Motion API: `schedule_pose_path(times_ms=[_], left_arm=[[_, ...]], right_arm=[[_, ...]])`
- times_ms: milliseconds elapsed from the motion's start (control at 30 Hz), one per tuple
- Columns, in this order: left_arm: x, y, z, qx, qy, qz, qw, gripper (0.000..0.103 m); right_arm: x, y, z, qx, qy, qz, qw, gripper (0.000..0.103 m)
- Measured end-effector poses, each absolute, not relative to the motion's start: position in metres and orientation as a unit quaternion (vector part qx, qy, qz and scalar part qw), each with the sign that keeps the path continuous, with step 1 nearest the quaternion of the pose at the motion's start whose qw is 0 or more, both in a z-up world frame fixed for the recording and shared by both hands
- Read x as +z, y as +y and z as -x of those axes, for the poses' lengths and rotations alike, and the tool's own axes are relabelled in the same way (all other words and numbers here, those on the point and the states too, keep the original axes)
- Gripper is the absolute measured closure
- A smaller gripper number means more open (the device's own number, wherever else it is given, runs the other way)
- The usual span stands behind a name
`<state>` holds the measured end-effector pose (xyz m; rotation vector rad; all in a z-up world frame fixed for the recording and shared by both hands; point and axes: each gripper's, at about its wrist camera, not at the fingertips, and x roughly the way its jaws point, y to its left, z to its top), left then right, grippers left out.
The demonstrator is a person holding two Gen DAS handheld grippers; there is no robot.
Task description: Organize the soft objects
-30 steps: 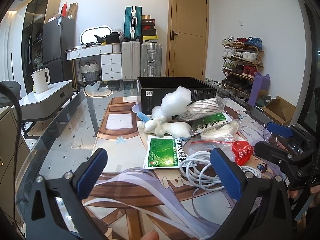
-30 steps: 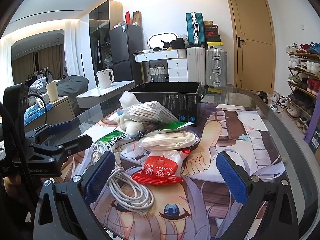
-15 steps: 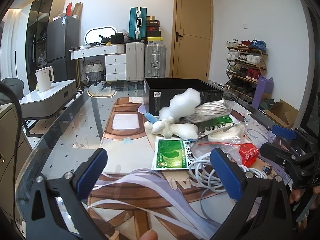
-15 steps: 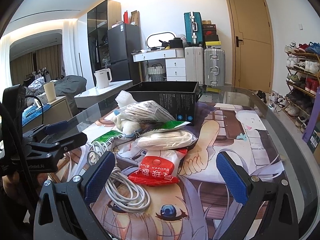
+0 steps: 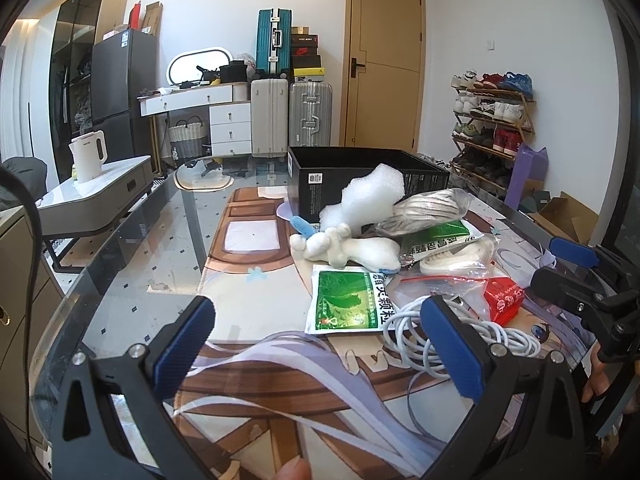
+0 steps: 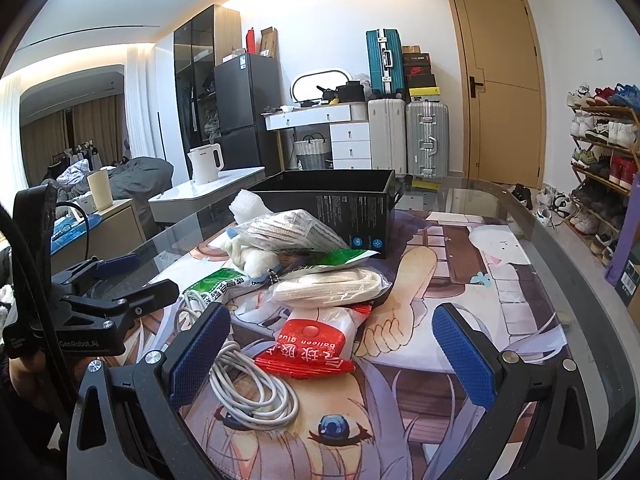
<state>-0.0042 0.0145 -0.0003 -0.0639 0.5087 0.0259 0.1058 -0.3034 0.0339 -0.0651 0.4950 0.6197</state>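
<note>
Plush toy (image 5: 348,246) before box (image 5: 360,178), cable (image 5: 460,336) nearest.

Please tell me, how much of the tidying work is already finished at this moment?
Nothing looks done yet. The black box shows nothing inside from these views. Nothing is in hand: the left gripper and right gripper are both open. Left to sort: the plush toy, white foam, green packet, red packet and white cable, piled on the table.

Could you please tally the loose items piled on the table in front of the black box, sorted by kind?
Green sachets: 2
Clear bags of white cord: 2
Red balloon packet: 1
White cable coil: 1
White plush toy: 1
White foam piece: 1
Total: 8
</note>
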Motion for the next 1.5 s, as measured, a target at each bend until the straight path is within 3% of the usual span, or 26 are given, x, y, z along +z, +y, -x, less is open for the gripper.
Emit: schedule_pose_path(times_ms=[700, 1500], left_arm=[[0.002, 0.021, 0.009, 0.024, 0.238, 0.031, 0.97, 0.0], [0.011, 0.026, -0.023, 0.014, 0.292, -0.001, 0.956, 0.0]], right_arm=[[0.035, -0.299, -0.115, 0.29, 0.275, 0.025, 0.916, 0.0], [0.018, -0.28, -0.146, 0.252, 0.382, 0.059, 0.887, 0.0]])
